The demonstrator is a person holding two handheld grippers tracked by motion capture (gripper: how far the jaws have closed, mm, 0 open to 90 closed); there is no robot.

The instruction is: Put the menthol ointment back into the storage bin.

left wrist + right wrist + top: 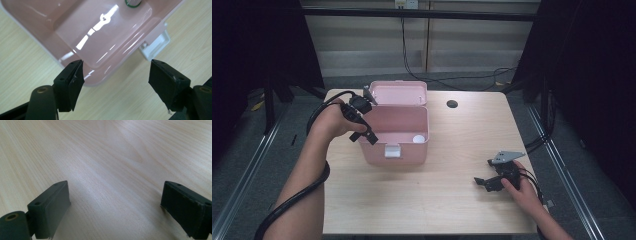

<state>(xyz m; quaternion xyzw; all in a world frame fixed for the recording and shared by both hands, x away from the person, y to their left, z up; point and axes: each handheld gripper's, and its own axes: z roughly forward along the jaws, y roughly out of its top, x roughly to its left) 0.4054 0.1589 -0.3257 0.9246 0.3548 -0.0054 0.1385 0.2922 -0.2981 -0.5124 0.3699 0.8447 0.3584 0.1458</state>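
- Pink box (396,142) sits left of centre on the wooden table (452,200), lid (398,93) swung open and standing up at the far side.
- White latch (392,151) hangs on the near wall, facing the person.
- Small white round item (418,139) lies inside, in the right near corner; in the left gripper view its rim looks green (133,3), mostly cut off by the frame edge.
- Left gripper (362,131) is at the box's left near corner, tips just over the rim.
- Its jaws stand roughly half apart, nothing between the pads; in the left gripper view the corner of the box (100,50) sits ahead of the gap, one pad (75,82) over the rim edge. Contact with the wall: cannot tell.
- Right gripper (482,182) rests low on the table near the right front, well apart from the box.
- Its jaws are spread wide and hold nothing; bare wood (112,170) lies between them in the right gripper view.
- Open room: broad bare strip of table between box and right gripper, and along the whole near edge.
- Cable hole (452,104) is near the far edge, right of the lid.
- Box's left wall is close to the table's left edge, little margin there.
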